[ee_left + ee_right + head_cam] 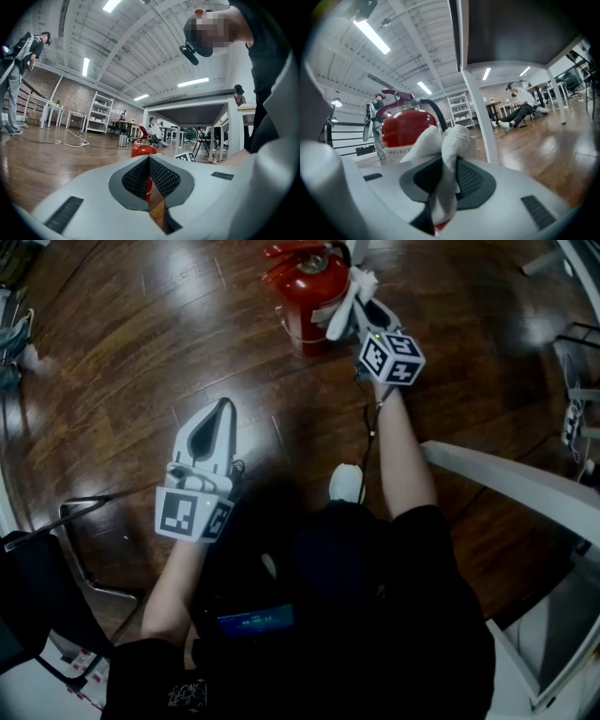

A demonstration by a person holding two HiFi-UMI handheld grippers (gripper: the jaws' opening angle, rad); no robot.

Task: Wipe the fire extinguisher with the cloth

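Note:
A red fire extinguisher [307, 292] with a black hose stands upright on the wooden floor at the top of the head view. My right gripper [359, 304] is shut on a white cloth [345, 302], which hangs against the extinguisher's right side. In the right gripper view the cloth [442, 161] bunches between the jaws, and the red cylinder [403, 130] is close behind it. My left gripper [222, 407] hangs lower left, well away from the extinguisher, jaws closed with nothing between them. The left gripper view shows the extinguisher [142, 151] beyond the closed tips.
A white table leg [511, 481] slants across the right side. A metal chair frame [80, 521] stands at the lower left. In the gripper views there are people, tables and shelving far off across the wooden floor [141, 352].

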